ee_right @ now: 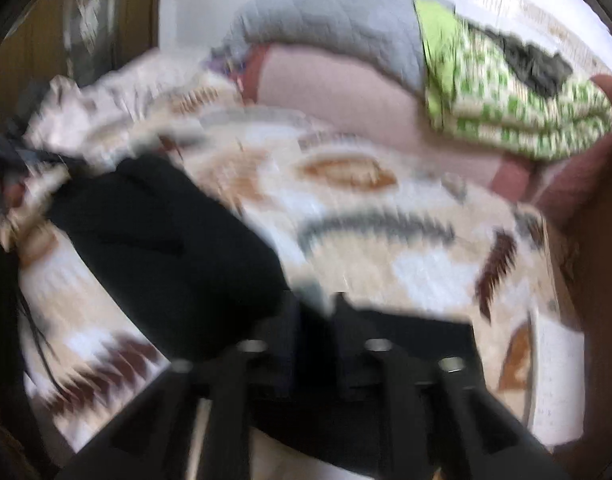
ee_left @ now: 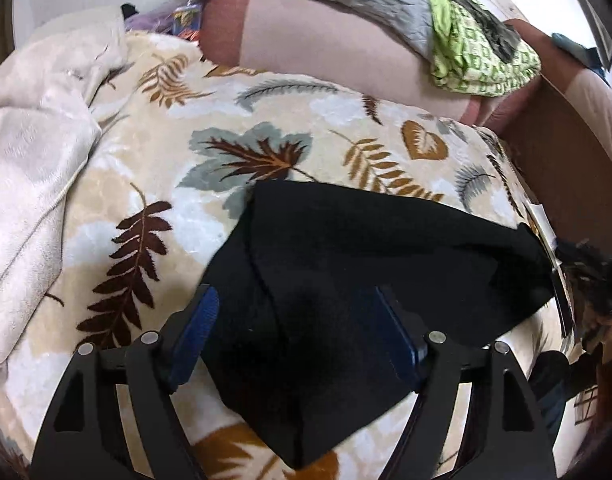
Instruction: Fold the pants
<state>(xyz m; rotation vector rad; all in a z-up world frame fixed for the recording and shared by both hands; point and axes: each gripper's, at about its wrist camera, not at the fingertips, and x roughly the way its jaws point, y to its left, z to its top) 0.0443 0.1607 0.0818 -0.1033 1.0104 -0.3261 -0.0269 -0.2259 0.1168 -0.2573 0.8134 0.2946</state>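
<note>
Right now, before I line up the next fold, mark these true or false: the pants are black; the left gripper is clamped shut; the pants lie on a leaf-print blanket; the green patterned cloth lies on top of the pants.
1. The pants are black. True.
2. The left gripper is clamped shut. False: its jaws stand wide apart over the fabric.
3. The pants lie on a leaf-print blanket. True.
4. The green patterned cloth lies on top of the pants. False: it sits apart, farther back on the pink bedding.
</note>
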